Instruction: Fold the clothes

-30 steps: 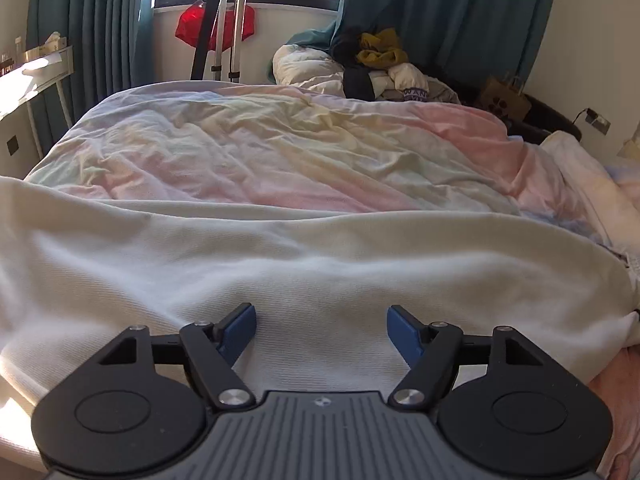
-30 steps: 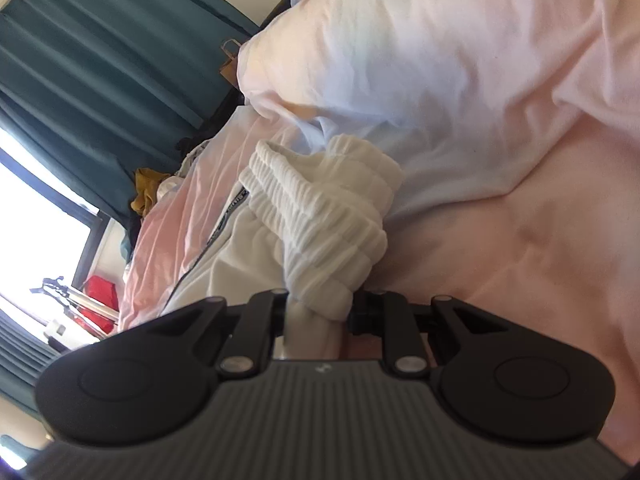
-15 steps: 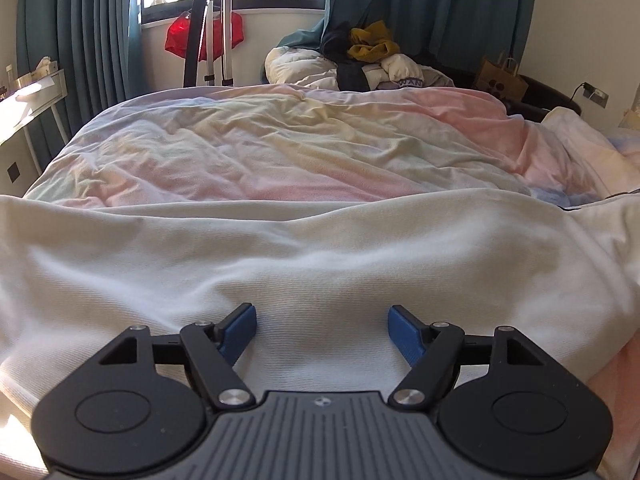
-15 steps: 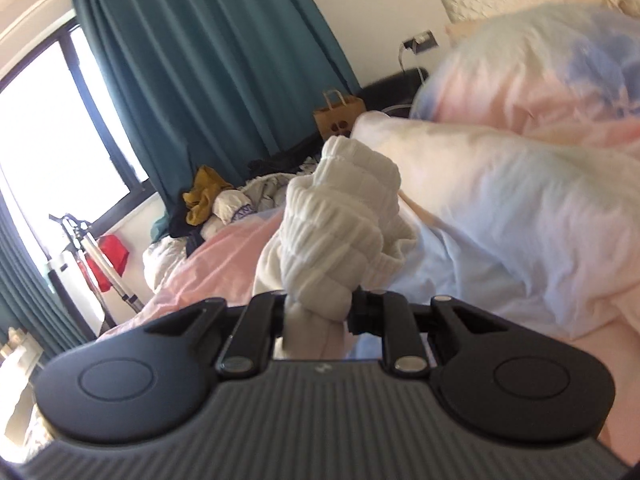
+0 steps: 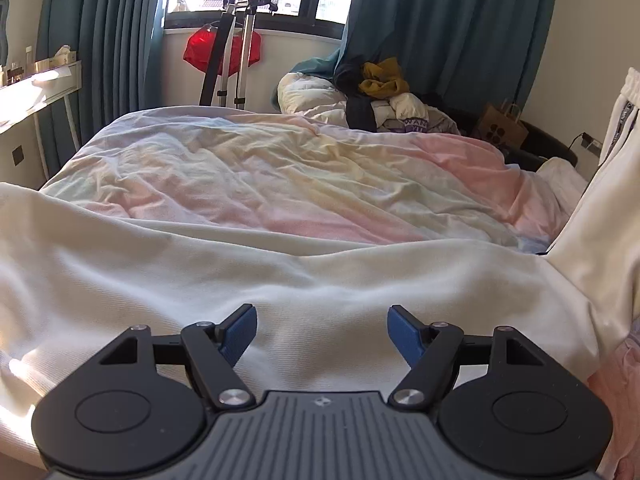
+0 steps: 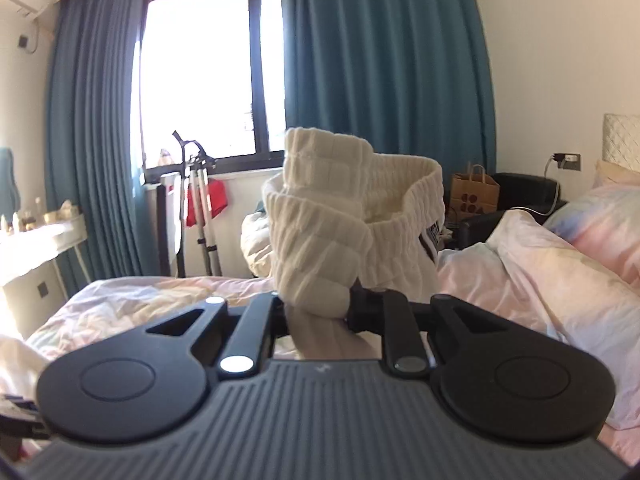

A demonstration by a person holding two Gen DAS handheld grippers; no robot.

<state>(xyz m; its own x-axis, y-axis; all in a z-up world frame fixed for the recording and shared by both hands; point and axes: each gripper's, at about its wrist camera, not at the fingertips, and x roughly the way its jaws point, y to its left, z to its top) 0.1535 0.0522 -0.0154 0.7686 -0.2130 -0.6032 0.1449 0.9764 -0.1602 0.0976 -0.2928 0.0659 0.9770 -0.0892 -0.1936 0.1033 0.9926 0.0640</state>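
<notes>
A: Where do the grippers stand?

B: The right gripper (image 6: 316,312) is pinched tight on the ribbed waistband of the cream sweatpants (image 6: 352,216), holding it up in the air over the bed. The left gripper (image 5: 322,330) is spread wide, its blue pads (image 5: 239,333) apart and gripping nothing, low over the near part of the same garment.

A: And how do the sweatpants look?

B: A broad cream knit, lying rumpled across the near side of the pastel duvet (image 5: 280,176) and rising at the far right edge of the left view, where a dark side stripe shows. In the right view the elastic waistband bunches into thick ribbed folds and gapes open.

A: What does each view add?

B: Only the right shows the pillows (image 6: 568,264) at right. Both show the pile of clothes (image 5: 380,100) by the teal curtains (image 5: 440,32), and the paper bag (image 6: 474,196).
</notes>
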